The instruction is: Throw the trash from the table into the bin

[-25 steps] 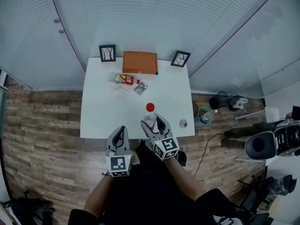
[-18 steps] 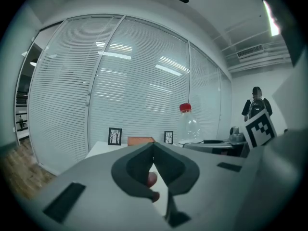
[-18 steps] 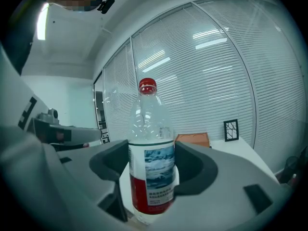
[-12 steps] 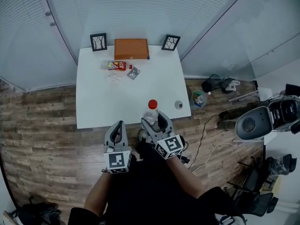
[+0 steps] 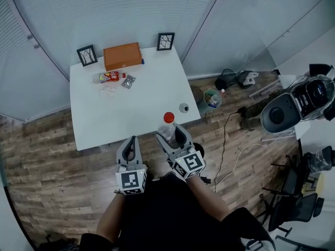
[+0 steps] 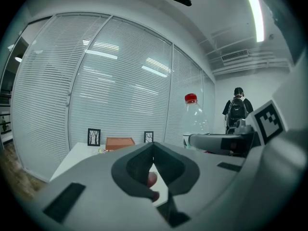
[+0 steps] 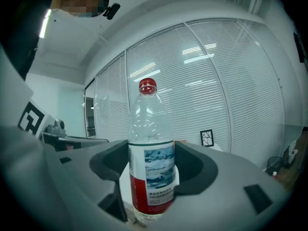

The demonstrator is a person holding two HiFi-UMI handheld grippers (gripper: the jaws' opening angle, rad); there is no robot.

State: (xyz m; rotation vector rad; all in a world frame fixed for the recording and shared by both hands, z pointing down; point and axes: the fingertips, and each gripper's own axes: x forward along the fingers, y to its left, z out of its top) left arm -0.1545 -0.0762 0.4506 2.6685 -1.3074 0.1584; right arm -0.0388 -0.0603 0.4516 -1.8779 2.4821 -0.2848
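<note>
My right gripper (image 5: 168, 133) is shut on a clear plastic bottle (image 5: 167, 127) with a red cap, held upright just past the white table's (image 5: 136, 109) front edge. In the right gripper view the bottle (image 7: 151, 129) stands between the jaws of that gripper (image 7: 151, 170), gripped at its label. My left gripper (image 5: 132, 141) hangs beside it over the wooden floor, shut and with nothing in it (image 6: 153, 147). On the table lie a red snack packet (image 5: 109, 77), a silver wrapper (image 5: 128, 81) and clear plastic scraps (image 5: 109, 90). A small bin (image 5: 211, 98) with rubbish stands on the floor right of the table.
An orange box (image 5: 122, 56) and two picture frames (image 5: 87, 55) (image 5: 165, 41) stand at the table's far edge. A small round object (image 5: 183, 107) sits near its right front corner. Bags (image 5: 236, 79), a cable (image 5: 225, 140) and chairs (image 5: 293, 109) lie to the right. A person (image 6: 237, 110) stands far off.
The view has swung right: the table has slid left and the bin now lies ahead to the right. Both grippers keep their places, the right one still holding the bottle.
</note>
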